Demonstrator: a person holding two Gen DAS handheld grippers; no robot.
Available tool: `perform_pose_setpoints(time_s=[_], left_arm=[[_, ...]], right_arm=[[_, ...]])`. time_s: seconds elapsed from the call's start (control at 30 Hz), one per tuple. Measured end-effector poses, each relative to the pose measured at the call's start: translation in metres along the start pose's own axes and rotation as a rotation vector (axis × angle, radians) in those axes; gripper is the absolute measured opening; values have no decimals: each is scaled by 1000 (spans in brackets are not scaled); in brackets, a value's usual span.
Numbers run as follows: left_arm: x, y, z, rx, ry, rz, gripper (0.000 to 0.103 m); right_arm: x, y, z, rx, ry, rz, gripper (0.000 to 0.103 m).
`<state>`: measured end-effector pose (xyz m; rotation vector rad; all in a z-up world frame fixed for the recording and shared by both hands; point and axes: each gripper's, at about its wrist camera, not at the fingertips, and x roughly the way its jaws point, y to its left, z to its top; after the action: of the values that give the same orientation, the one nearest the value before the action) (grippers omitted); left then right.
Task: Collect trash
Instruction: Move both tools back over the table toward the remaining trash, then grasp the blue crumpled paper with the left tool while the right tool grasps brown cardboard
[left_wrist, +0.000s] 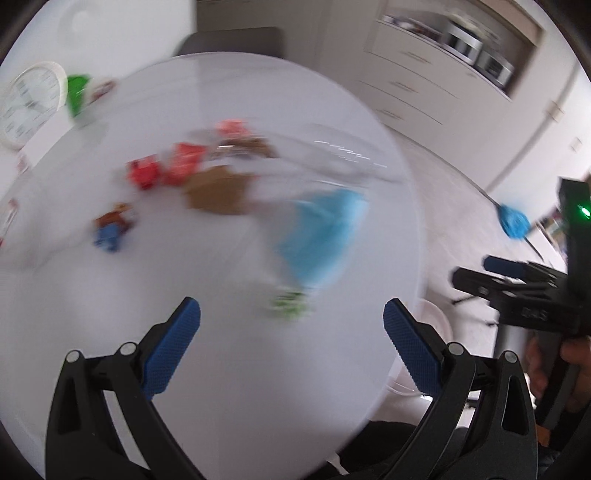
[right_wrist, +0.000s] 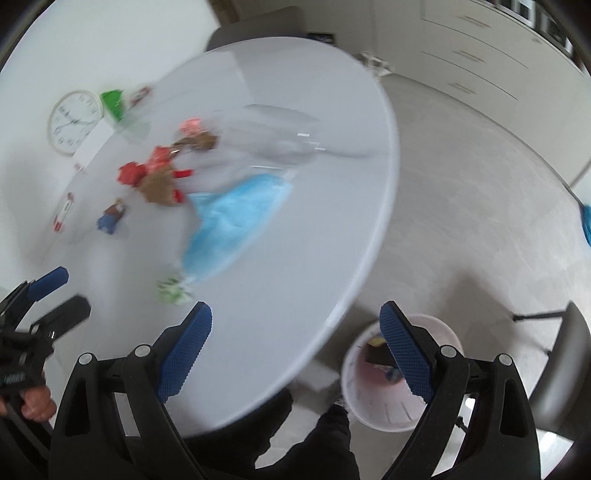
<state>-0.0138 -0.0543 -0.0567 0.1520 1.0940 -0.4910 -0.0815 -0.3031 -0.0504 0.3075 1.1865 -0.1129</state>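
Several pieces of trash lay scattered on the round white bench (right_wrist: 314, 240), all smeared by motion blur. Going left to right in the right wrist view, we saw a small blue and brown scrap (right_wrist: 110, 218), then a cluster of red wrappers (right_wrist: 147, 170) touching a brown paper piece (right_wrist: 159, 186), with a pink scrap (right_wrist: 191, 126) behind them. Next came a crumpled blue cloth or mask (right_wrist: 229, 229), with a small green and white wrapper (right_wrist: 171, 291) at its near end. Clear plastic (right_wrist: 288, 140) sat farther back, too blurred for us to name.

We held the left claw (left_wrist: 291, 350) spread wide above the bench's near part, gripping nothing. We held the right claw (right_wrist: 295, 347) spread wide too, empty, over the bench's right edge. Beneath it on the floor stood a pale bin (right_wrist: 384, 406) with some scraps already inside.

We judged the green and white wrapper the nearest piece to collect. The risk lay in speed: with both views so blurred, a fast swing could close on air or push the light wrapper away. The blue cloth touched that wrapper, so a careless pinch could drag both and drop one short of the bin.
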Motion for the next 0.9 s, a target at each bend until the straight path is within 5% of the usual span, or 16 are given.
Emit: perform_pose_setpoints(time_s=[0.27, 0.5, 0.77, 0.9], left_arm=[[31, 125, 20, -163, -24, 156, 95], [91, 199, 32, -313, 25, 213, 73], [133, 222, 43, -356, 69, 200, 66], [139, 223, 47, -364, 52, 196, 49]], right_arm=[[23, 76, 31, -90, 11, 26, 92], [50, 120, 53, -133, 47, 29, 92], [81, 149, 72, -167, 92, 27, 92], [92, 154, 80, -173, 106, 17, 92]])
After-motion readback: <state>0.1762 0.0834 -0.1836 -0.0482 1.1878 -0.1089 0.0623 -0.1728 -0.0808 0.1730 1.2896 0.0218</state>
